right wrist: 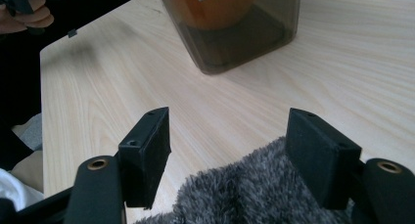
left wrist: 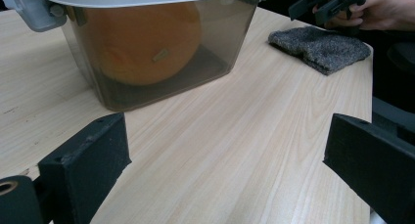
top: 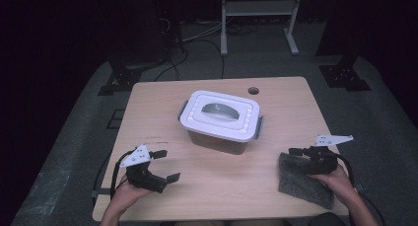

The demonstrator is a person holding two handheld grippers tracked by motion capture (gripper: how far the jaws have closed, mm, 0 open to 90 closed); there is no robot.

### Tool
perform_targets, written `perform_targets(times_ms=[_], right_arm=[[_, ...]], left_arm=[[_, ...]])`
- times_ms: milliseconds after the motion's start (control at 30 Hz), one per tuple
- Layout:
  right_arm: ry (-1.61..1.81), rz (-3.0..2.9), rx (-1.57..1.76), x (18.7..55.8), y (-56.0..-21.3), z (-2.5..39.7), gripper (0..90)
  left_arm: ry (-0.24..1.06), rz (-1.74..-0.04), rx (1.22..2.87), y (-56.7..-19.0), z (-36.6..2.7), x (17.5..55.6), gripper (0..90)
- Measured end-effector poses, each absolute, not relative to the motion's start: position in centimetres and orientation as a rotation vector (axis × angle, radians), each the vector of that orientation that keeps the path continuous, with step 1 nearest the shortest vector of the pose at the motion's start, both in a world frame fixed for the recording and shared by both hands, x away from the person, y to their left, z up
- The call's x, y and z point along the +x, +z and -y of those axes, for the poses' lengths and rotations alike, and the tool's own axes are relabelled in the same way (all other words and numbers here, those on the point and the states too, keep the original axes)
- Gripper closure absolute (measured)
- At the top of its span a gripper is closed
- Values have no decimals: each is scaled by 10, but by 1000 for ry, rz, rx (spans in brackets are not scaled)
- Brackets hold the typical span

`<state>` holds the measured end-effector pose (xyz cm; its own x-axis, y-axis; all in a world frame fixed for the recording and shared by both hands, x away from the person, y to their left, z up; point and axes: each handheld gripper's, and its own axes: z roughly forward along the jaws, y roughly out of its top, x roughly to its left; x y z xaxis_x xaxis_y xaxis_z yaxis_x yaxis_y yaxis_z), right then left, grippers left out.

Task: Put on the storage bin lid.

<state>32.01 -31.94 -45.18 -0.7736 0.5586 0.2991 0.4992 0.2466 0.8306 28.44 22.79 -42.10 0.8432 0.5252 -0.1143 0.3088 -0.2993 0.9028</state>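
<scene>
A smoky clear plastic box (top: 217, 137) with a white latched lid (top: 219, 115) stands mid-table. Inside it lies a round orange thing (left wrist: 147, 43), like a small pumpkin. A grey fuzzy cloth (top: 301, 182) lies flat near the table's front right corner. My right gripper (top: 298, 158) hovers over the cloth's near-left edge, jaws wide open; the cloth (right wrist: 254, 192) lies just below and between them, not pinched. My left gripper (top: 168, 165) is open at the front left, aimed at the box (left wrist: 230, 28) with bare table between its jaws.
The wooden table (top: 162, 102) has a round cable hole (top: 253, 91) at its back edge. Dark floor, cables and a metal stand's legs (top: 224, 43) lie beyond it. Bare tabletop stretches between the two grippers in front of the box.
</scene>
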Motion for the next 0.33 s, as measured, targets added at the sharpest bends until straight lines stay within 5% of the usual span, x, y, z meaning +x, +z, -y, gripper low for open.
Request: perform_targets(times_ms=[333], right_arm=[[1591, -2421, 1038, 315, -457, 319, 313]], left_arm=[[244, -624, 1908, -421, -228, 284, 22]])
